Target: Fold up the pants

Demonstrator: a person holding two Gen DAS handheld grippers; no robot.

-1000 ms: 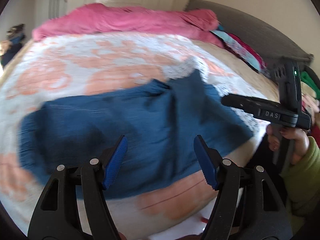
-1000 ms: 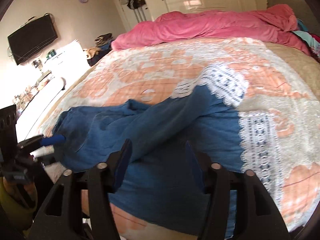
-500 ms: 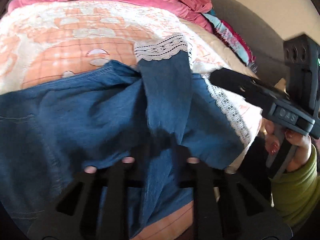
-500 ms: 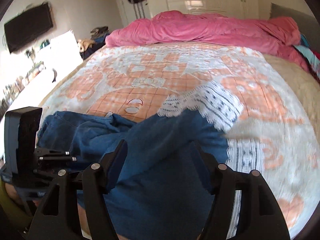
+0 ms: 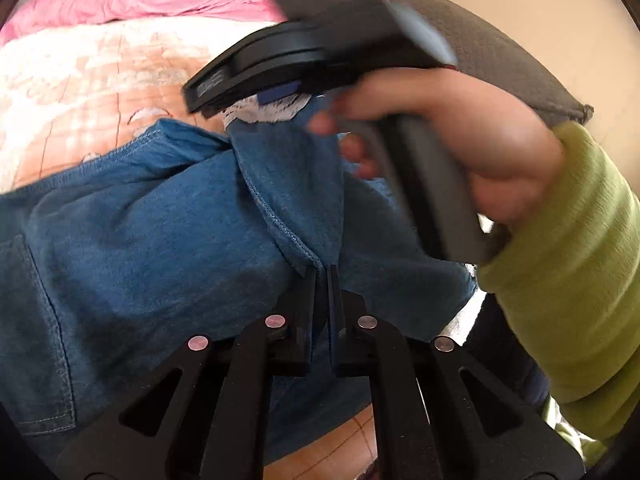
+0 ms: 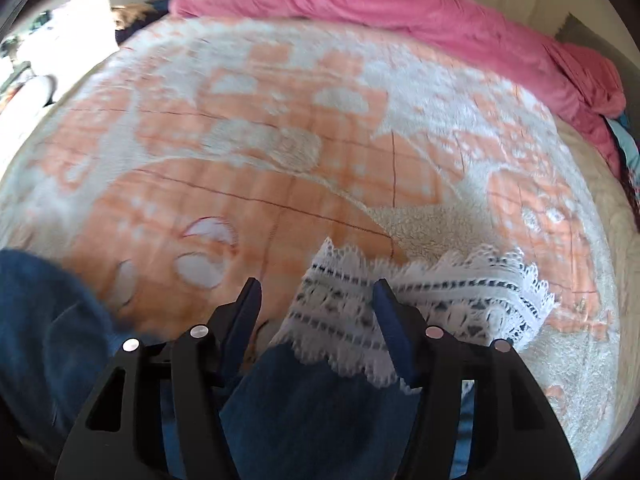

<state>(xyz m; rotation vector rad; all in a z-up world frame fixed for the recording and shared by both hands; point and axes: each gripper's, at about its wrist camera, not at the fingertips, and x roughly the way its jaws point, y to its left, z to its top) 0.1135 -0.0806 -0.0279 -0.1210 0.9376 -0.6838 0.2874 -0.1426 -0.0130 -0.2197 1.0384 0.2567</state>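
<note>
Blue denim pants lie crumpled across the bed, and one leg ends in a white lace cuff. My left gripper is shut on a raised fold of the blue fabric near the seam. My right gripper hangs low over the lace cuff with the lace between its blue pads. Its jaws are closing and still stand apart. In the left wrist view a hand in a green sleeve holds the right gripper just above the same cuff.
The pants rest on an orange-and-white patterned blanket. A pink duvet is heaped along the far side of the bed. A grey cushion and some colourful clothes lie at the right edge.
The left gripper came down onto the pants and shut on a fold of fabric. The right gripper swept in from the side to the lace cuff, close to the left one.
</note>
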